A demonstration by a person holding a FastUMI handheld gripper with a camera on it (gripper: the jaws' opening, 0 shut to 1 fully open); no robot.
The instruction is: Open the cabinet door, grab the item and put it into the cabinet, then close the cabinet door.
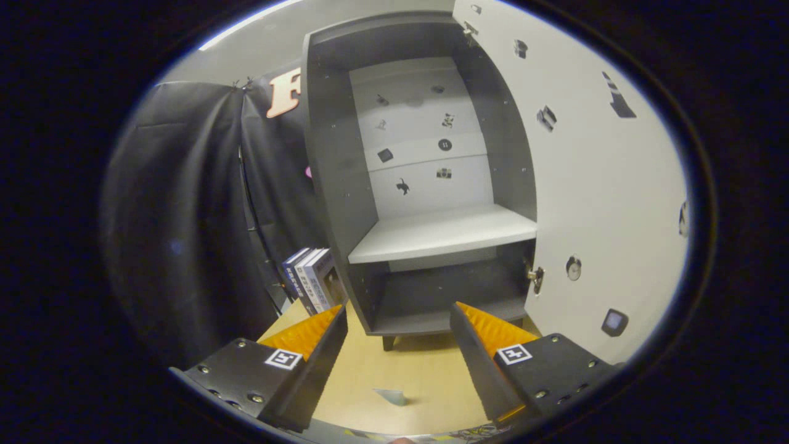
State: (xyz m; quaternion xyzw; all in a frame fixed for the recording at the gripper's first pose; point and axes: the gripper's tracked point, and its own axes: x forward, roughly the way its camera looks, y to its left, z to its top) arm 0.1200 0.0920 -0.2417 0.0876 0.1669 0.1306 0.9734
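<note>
- Black cloth (185,216) drapes the booth's left side, and a pale wooden worktop (407,370) runs beneath everything.
- Against that cloth, left of the cabinet, stands a small stack of books (311,277), upright, just beyond the left finger — my guess is that's the item to fetch.
- Now the hand-held gripper (397,327): fingers spread wide, nothing between them, just bare worktop and a small pale scrap (391,396) lying near.
- Straight ahead, beyond the fingers, the cabinet (336,154) gapes; its white shelf (444,231) is bare, the dark lower compartment too.
- On the right, the door (592,185) is swung fully open, so step one looks done.
- To do the grab well, I'd say swing left, keep the fingers wide, square them to the books' flat faces and close firmly — a tilted approach could topple them.
- Mind the cabinet's left wall on the way back.
</note>
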